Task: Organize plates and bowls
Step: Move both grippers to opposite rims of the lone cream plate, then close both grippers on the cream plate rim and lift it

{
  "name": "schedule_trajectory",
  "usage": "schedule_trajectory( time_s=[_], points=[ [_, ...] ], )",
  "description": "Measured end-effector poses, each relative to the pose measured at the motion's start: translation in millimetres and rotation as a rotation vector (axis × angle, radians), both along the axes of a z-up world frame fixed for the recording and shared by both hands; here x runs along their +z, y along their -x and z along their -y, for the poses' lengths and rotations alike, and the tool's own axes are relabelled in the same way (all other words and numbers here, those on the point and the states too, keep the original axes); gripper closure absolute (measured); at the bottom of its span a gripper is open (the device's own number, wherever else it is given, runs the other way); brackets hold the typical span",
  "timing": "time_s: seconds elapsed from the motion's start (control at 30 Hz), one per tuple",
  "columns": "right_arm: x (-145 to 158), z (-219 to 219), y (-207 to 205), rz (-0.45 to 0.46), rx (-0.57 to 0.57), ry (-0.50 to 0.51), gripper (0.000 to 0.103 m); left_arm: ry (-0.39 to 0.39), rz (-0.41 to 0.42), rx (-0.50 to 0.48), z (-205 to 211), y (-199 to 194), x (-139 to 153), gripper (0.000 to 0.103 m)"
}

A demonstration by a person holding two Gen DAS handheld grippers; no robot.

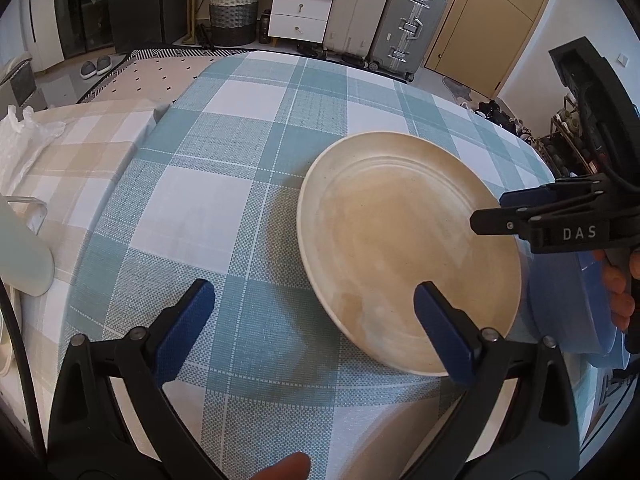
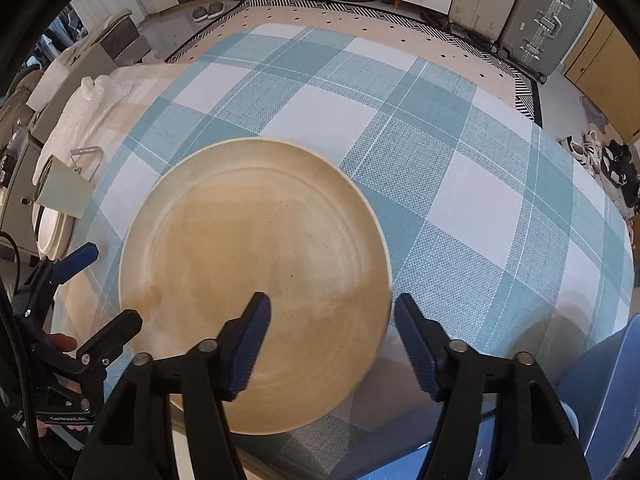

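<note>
A round beige plate lies on the blue-and-white checked tablecloth. Its right edge reaches over a blue dish. My left gripper is open, with one blue pad above the plate's near rim and the other over bare cloth. My right gripper points steeply down and straddles the plate's right rim. One finger is over the plate and the other just outside the rim. The pads stand apart from the rim and hold nothing.
A white lamp-like object and a plastic bag sit on a beige checked cloth at the left. Beyond the table's far edge stand suitcases, white drawers and a basket.
</note>
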State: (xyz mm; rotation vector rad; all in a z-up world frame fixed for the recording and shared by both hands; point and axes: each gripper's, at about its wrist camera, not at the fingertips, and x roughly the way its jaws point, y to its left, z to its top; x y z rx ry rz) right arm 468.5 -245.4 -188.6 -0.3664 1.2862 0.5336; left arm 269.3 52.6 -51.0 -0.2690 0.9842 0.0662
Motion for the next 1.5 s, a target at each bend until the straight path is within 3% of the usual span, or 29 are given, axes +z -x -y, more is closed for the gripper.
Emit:
schedule_trajectory(
  time_s=[0.17,0.23,0.3,0.53,0.7,0.8,0.97,1.07,1.17,1.3,1.5],
  points=[
    [0.0,2.4,-0.9,0.006,-0.006,0.000,0.047,0.016,-0.014,-0.020,2.5,0.9,-3.3,0.013],
    [0.6,3.4,-0.2,0.012,-0.006,0.004,0.052,0.032,-0.019,-0.029,3.0,1.4,-4.6,0.018],
    [1.0,3.2,0.9,0.007,0.000,-0.004,0.055,0.033,-0.020,-0.026,3.3,2.2,-5.3,0.031],
    [0.9,3.5,3.2,0.028,0.009,0.016,0.064,-0.013,-0.027,-0.027,8.0,3.4,-4.5,0.047],
    [1.3,5.7,6.5,0.045,0.018,0.020,0.073,-0.011,-0.043,-0.046,10.4,3.9,-6.8,0.077],
    [2.1,6.8,8.4,0.053,0.021,0.026,0.079,-0.044,-0.041,-0.042,12.3,4.6,-6.5,0.080],
    [3.5,7.8,11.1,0.072,0.021,0.027,0.082,-0.032,-0.030,-0.037,9.2,6.1,-4.4,0.082],
    [6.1,5.9,13.5,0.048,0.034,-0.019,0.095,-0.016,-0.008,-0.055,11.9,7.1,0.5,0.084],
    [6.0,-3.9,20.1,0.086,0.058,0.028,0.095,-0.043,-0.018,-0.057,17.8,5.0,1.6,0.084],
    [7.7,-3.1,20.0,0.091,0.056,0.038,0.094,-0.019,-0.039,-0.049,13.9,4.0,-5.6,0.084],
    [10.9,8.3,9.7,0.107,0.010,0.068,0.081,-0.024,-0.034,-0.051,13.8,2.7,-7.6,0.083]
  ],
)
